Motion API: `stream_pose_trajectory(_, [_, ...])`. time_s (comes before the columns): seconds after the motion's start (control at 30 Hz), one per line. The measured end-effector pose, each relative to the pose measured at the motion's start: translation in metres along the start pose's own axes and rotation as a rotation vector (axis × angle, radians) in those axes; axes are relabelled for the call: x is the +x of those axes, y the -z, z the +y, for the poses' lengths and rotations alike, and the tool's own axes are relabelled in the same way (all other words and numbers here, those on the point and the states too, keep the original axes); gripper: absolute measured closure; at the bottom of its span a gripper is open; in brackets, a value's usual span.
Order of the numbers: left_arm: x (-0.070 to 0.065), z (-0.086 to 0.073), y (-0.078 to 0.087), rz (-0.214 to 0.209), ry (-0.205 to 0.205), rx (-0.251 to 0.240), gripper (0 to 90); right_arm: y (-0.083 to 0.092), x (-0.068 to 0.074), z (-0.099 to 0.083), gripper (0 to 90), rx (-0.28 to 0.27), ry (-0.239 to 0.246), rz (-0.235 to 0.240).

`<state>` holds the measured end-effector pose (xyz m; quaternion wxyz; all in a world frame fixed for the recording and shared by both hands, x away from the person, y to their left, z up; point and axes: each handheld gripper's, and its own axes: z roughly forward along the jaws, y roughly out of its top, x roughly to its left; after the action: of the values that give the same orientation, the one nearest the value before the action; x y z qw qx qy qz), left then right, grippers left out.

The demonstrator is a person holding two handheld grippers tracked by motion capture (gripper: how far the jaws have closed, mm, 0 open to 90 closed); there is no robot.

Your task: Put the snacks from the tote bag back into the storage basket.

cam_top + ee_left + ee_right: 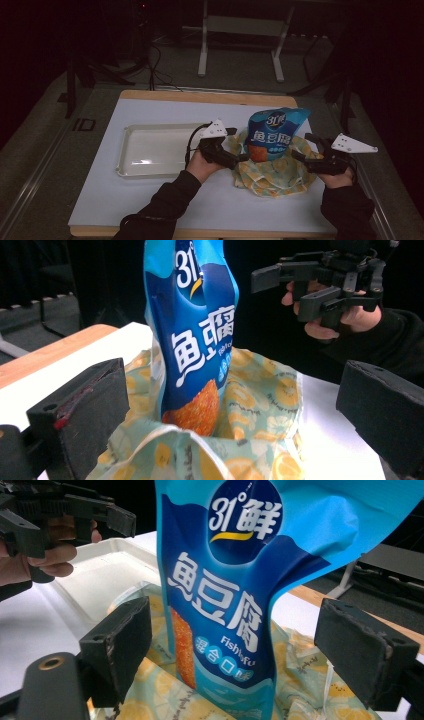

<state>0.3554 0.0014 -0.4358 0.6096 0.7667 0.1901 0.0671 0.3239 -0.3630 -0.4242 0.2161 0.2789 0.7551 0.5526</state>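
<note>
Blue and glossy, the snack pouch (274,131) stands upright in the mouth of a lemon-print cloth bag (274,172) toward the right half of the white desk (100,200), its foot hidden inside the folds (its top is cut off in both gripper views). Left claw (241,145) stands wide just beside the pouch's left side, and right claw (306,146) stands wide off its right side, neither pad pressing on it. Dim light makes the white tray (131,167) near the desk's left edge hard to read.
</note>
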Motion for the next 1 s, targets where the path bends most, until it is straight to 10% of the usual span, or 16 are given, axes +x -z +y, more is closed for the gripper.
stream_pose_trajectory(0.4, [0.018, 0.014, -0.027, 0.043, 0.022, 0.003, 1.1, -0.014, -0.013, -0.004, 18.8, 0.027, -0.031, -0.002])
stream_pose_trajectory(1.0, [0.033, 0.013, -0.054, 0.019, -0.001, 0.024, 35.1, -0.04, -0.023, -0.002, 32.4, 0.054, -0.057, 0.005])
